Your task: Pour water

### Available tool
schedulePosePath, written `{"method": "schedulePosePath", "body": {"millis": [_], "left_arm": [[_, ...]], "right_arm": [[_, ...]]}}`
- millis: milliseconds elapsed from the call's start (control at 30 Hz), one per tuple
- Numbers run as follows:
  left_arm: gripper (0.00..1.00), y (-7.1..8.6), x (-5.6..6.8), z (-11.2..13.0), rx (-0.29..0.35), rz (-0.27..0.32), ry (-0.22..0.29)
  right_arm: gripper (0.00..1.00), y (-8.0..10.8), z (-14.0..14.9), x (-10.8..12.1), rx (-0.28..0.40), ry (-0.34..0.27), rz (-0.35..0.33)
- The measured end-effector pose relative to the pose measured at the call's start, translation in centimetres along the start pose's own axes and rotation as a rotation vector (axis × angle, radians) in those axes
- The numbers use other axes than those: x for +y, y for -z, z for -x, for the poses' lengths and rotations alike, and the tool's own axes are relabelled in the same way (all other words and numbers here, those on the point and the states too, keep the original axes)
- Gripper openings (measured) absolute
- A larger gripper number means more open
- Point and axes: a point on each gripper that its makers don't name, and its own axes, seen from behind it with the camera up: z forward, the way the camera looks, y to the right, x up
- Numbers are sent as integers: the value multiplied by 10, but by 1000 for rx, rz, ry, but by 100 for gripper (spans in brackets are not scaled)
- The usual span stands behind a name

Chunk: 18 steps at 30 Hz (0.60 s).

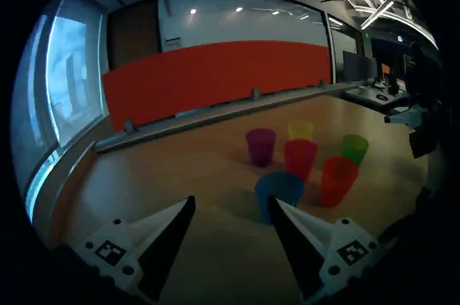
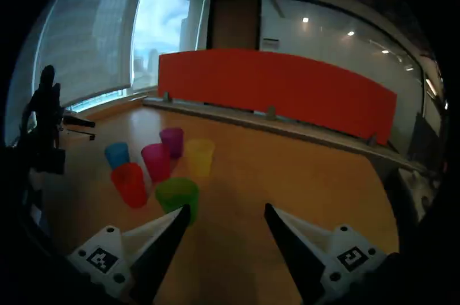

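The left gripper (image 1: 231,198), jaws released, has a blue cup (image 1: 279,187) just past its right tip; the right gripper (image 2: 227,206), likewise released, has a green cup (image 2: 177,191) past its left.

Six upright coloured cups (image 1: 300,158), clustered together

Wooden table (image 1: 195,161), red partition (image 1: 218,77) behind, window (image 2: 155,40) with blind (image 2: 86,46), recessed ceiling lights (image 1: 238,10), dim office.
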Motion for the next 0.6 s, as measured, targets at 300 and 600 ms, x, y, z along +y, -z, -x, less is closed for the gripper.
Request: {"method": "schedulePosePath", "body": {"millis": [300,600], "left_arm": [[93,12,-24,-27,148,-122,105],[93,17,-39,-42,245,-218,182]], "right_arm": [[100,5,-31,30,160,-76,181],[100,17,-59,47,308,-152,306]]}}
